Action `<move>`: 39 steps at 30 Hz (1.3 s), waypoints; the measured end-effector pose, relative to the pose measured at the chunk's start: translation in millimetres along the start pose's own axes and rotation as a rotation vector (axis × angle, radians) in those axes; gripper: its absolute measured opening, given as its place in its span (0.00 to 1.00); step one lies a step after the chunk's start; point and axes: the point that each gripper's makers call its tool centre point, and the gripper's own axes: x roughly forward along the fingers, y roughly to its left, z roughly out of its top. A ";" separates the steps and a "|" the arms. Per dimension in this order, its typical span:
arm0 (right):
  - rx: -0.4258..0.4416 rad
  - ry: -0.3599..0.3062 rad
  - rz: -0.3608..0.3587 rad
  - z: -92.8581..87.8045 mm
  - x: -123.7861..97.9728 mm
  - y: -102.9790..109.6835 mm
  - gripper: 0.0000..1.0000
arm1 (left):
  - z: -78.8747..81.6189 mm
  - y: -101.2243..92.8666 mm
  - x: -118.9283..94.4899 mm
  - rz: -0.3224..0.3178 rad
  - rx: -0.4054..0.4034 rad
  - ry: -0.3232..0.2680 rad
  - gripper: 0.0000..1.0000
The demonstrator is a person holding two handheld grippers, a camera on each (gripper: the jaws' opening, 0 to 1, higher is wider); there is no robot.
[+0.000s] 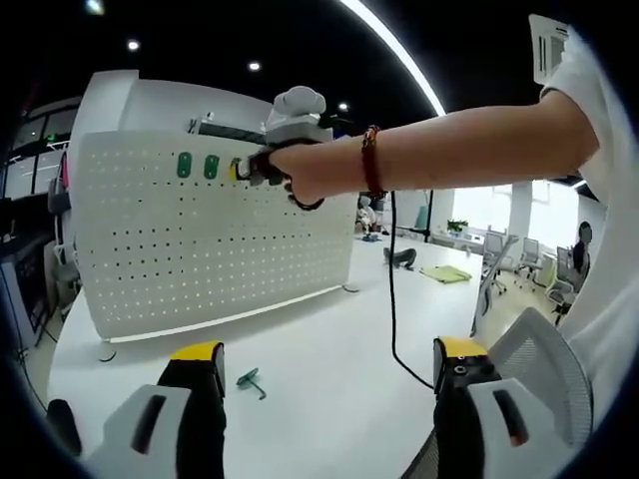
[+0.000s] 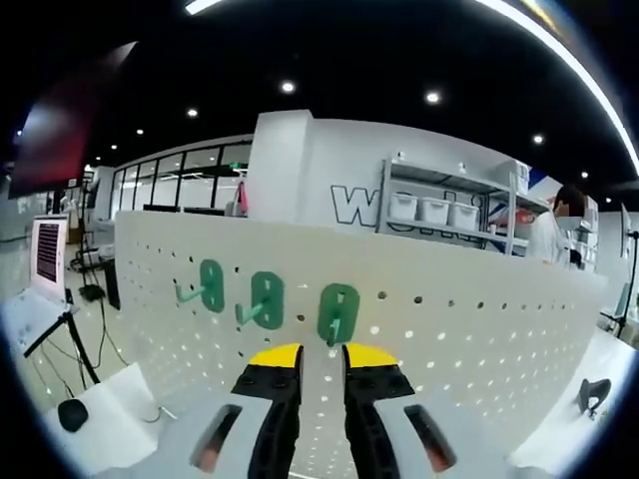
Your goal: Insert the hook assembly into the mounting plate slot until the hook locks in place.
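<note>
Three green hooks sit in a row near the top of a white pegboard (image 2: 419, 329). In the right gripper view the rightmost hook (image 2: 337, 313) lies just above the right gripper (image 2: 321, 357); its peg points down into the narrow gap between the yellow-tipped jaws, which are nearly closed. Whether they actually pinch the peg cannot be told. The middle hook (image 2: 266, 300) and the left hook (image 2: 210, 286) hang beside it on the same row, each apart from the gripper.

In the left gripper view the same pegboard (image 1: 200, 249) stands upright on a white desk (image 1: 329, 379). A person's bare arm (image 1: 449, 150), with a red bead bracelet (image 1: 371, 160) at the wrist, reaches to the board's top edge. A spare green hook (image 1: 250, 380) lies flat on the desk, near the left jaw of the left gripper (image 1: 329, 351), whose jaws stand wide apart and hold nothing. A black cable (image 1: 392, 289) hangs from the arm to the desk.
</note>
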 end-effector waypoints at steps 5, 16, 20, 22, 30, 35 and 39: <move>0.001 -0.001 0.013 -5.1 -5.4 -3.5 0.17 | -1.7 2.9 1.1 0.006 -0.012 0.006 0.88; -0.010 0.017 0.061 -25.7 -20.4 -1.5 0.17 | -2.2 4.6 7.4 0.007 -0.015 0.017 0.87; -0.013 0.020 0.075 -34.1 -26.6 1.4 0.17 | -3.5 3.2 8.9 0.001 -0.012 0.023 0.87; -0.005 0.035 0.093 -40.2 -30.8 5.3 0.17 | -5.6 2.3 9.4 -0.003 -0.012 0.026 0.87; -0.006 0.039 0.120 -51.6 -44.4 10.5 0.17 | -10.7 -1.1 9.5 0.001 -0.021 0.031 0.87; 0.015 0.048 0.128 -59.7 -51.0 9.3 0.17 | -9.7 -3.6 10.1 0.000 -0.049 0.017 0.86; 0.032 0.046 0.135 -62.4 -57.4 8.3 0.17 | -12.5 -4.7 10.5 -0.006 -0.038 0.032 0.86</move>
